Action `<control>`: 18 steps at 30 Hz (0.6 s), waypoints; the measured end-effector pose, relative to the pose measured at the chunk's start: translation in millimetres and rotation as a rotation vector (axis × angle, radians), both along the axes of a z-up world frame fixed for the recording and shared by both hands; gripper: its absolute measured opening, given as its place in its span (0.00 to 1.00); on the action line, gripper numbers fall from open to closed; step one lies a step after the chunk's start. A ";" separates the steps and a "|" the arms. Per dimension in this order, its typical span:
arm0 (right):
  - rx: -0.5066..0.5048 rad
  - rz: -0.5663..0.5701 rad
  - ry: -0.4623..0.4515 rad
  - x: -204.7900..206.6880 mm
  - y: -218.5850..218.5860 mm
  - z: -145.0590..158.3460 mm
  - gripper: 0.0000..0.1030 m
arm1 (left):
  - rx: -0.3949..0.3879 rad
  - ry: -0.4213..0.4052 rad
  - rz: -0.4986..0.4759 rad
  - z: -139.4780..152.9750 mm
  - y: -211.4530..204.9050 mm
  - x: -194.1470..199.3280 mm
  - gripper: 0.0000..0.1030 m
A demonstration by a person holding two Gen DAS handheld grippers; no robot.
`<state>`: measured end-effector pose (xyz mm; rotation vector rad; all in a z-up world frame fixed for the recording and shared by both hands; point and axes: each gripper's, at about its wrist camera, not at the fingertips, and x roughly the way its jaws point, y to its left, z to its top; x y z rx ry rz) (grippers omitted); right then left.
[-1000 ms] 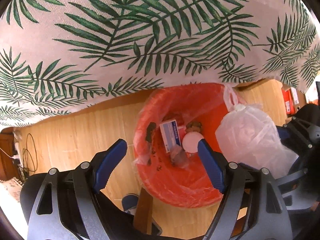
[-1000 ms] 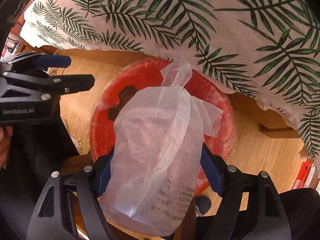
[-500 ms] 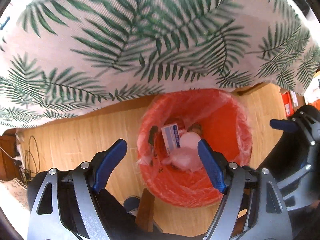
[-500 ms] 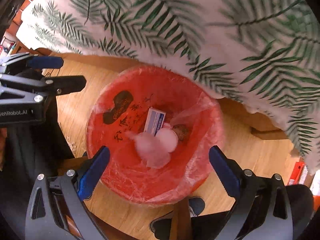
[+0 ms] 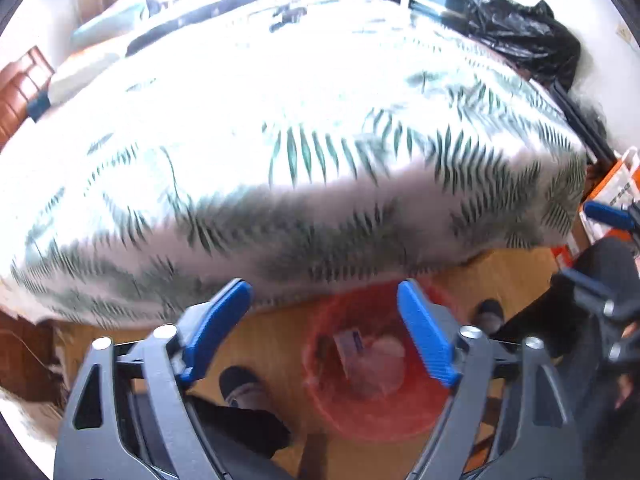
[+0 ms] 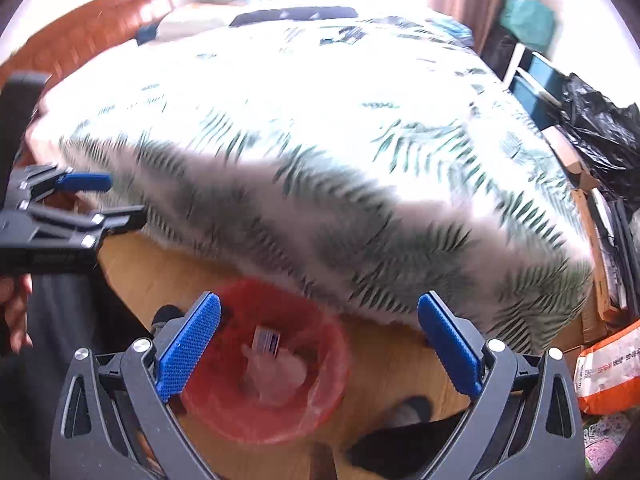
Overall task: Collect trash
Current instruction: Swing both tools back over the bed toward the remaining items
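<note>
A red bin [image 5: 376, 408] lined with a red bag stands on the wood floor at the bed's edge; it also shows in the right wrist view [image 6: 224, 412]. Inside lie a clear plastic bag [image 6: 276, 372] and a small blue-and-white box [image 6: 267, 339]. My left gripper [image 5: 326, 330] is open and empty, high above the bin. My right gripper [image 6: 318, 350] is open and empty, also well above the bin. The left gripper [image 6: 86, 196] shows at the left of the right wrist view.
A bed with a palm-leaf cover [image 5: 280, 128] fills the upper view. A black bag [image 6: 600, 128] and boxes stand at the bed's right side. An orange-and-white sack [image 6: 604, 368] lies on the floor at right. The person's feet [image 5: 240, 390] are by the bin.
The right gripper opened and dropped the clear plastic bag into the red bin. Both grippers then rose and tilted up, so the bed top has come into view.
</note>
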<state>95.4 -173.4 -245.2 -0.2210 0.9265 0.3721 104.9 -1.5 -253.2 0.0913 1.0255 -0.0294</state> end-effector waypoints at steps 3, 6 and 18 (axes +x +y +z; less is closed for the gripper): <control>0.002 -0.043 -0.028 35.6 -6.9 21.8 0.95 | 0.041 -0.011 -0.007 21.9 3.3 28.0 0.89; 0.007 -0.087 -0.037 82.5 -13.4 36.7 0.95 | 0.049 -0.048 -0.023 43.0 14.2 65.7 0.89; -0.035 -0.157 -0.116 296.7 -9.1 59.1 0.95 | 0.038 -0.239 0.048 72.3 83.9 303.4 0.93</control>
